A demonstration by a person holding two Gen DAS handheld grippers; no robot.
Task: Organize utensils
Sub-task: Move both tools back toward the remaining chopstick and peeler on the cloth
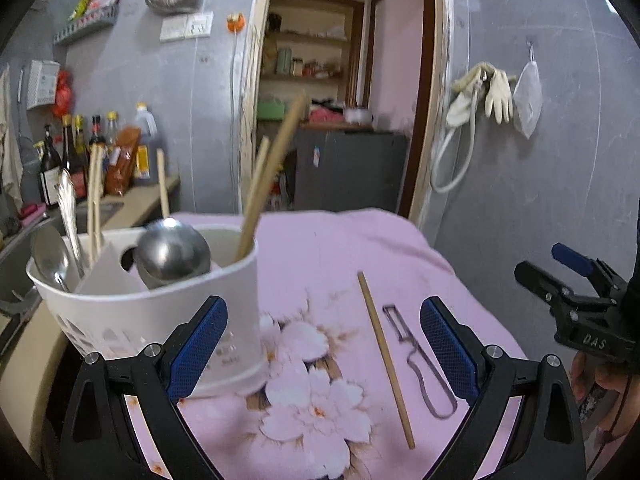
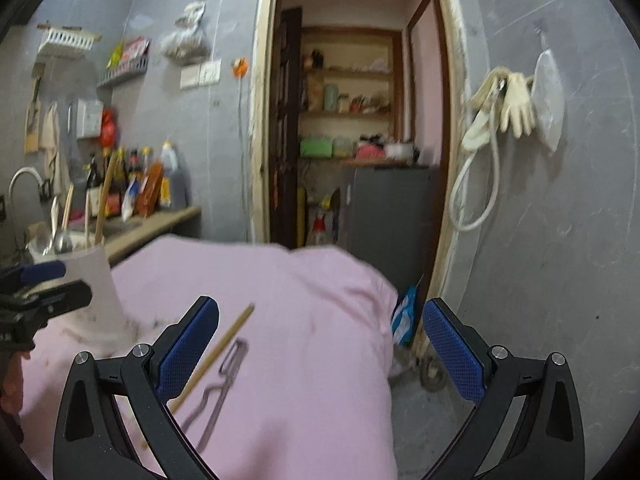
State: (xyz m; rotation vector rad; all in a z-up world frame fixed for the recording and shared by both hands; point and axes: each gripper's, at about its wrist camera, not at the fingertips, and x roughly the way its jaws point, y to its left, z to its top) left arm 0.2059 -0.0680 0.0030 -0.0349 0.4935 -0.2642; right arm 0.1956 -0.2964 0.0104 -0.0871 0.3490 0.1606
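Observation:
A white utensil holder (image 1: 168, 320) stands on the pink flowered cloth (image 1: 320, 248) at the left. It holds chopsticks (image 1: 268, 184), a steel ladle (image 1: 174, 254) and spoons (image 1: 50, 258). One chopstick (image 1: 386, 360) and a metal peeler (image 1: 420, 364) lie on the cloth to its right. My left gripper (image 1: 324, 352) is open and empty above the cloth, the holder by its left finger. My right gripper (image 2: 320, 354) is open and empty; the chopstick (image 2: 218, 354) and peeler (image 2: 218, 388) lie by its left finger. The holder (image 2: 98, 292) shows at far left.
A counter with sauce bottles (image 1: 92, 152) and a sink (image 1: 16, 256) lies left of the table. A doorway (image 2: 352, 140) with shelves and a grey cabinet is behind. Gloves and a hose (image 2: 500, 112) hang on the right wall. The cloth's right edge drops to the floor (image 2: 424, 420).

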